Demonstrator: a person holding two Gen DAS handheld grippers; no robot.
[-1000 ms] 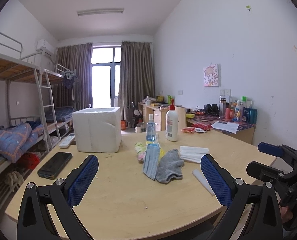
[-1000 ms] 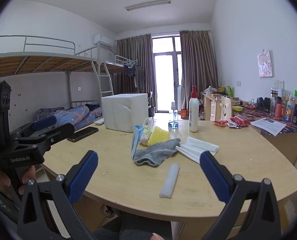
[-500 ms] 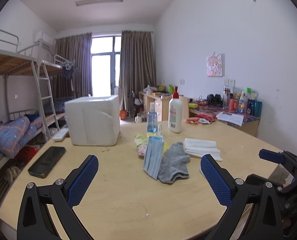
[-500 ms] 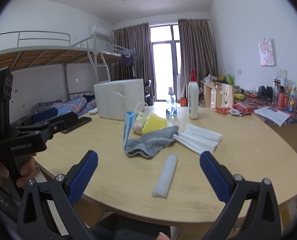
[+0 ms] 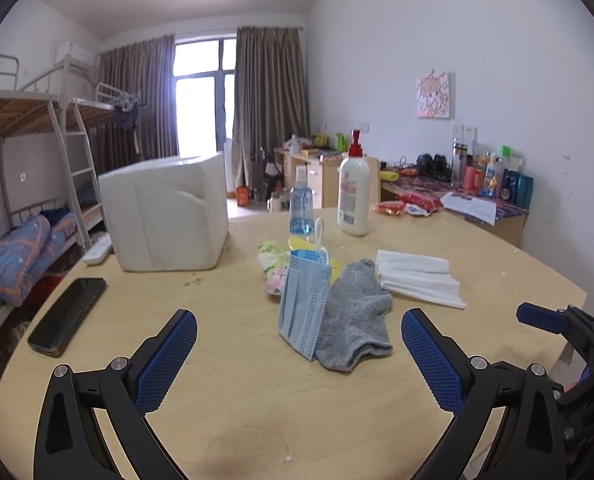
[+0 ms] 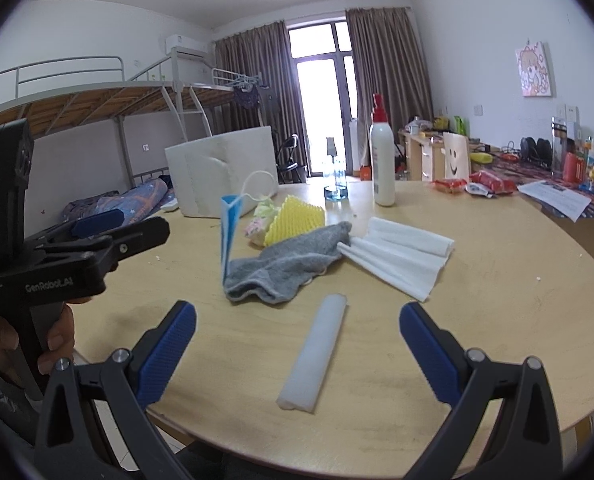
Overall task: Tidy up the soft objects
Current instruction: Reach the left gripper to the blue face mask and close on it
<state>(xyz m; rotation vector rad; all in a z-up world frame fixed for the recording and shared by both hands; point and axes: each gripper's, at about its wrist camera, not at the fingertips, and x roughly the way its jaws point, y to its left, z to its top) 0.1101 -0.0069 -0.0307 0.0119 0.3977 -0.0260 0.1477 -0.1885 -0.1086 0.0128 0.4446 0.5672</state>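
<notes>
A pile of soft things lies mid-table: a blue face mask [image 5: 303, 306], a grey sock [image 5: 355, 320], a folded white cloth [image 5: 417, 278], a yellow sponge [image 6: 293, 220] and a flowered cloth [image 5: 273, 270]. A white foam strip [image 6: 315, 356] lies in front of my right gripper [image 6: 297, 354], which is open and empty above the near table edge. My left gripper [image 5: 299, 362] is open and empty, just short of the mask and sock. Each gripper shows in the other's view: the right one [image 5: 545, 320], the left one [image 6: 109, 224].
A white foam box [image 5: 165, 212] stands at the back left of the round wooden table [image 5: 237, 400]. A black phone [image 5: 69, 316] lies at the left edge. A lotion bottle [image 5: 353, 196] and a blue spray bottle [image 5: 301, 210] stand behind the pile. A bunk bed is at left.
Both grippers have moved forward over the table toward the pile, which now looks larger and closer. Both stay open. Nothing on the table has moved.
</notes>
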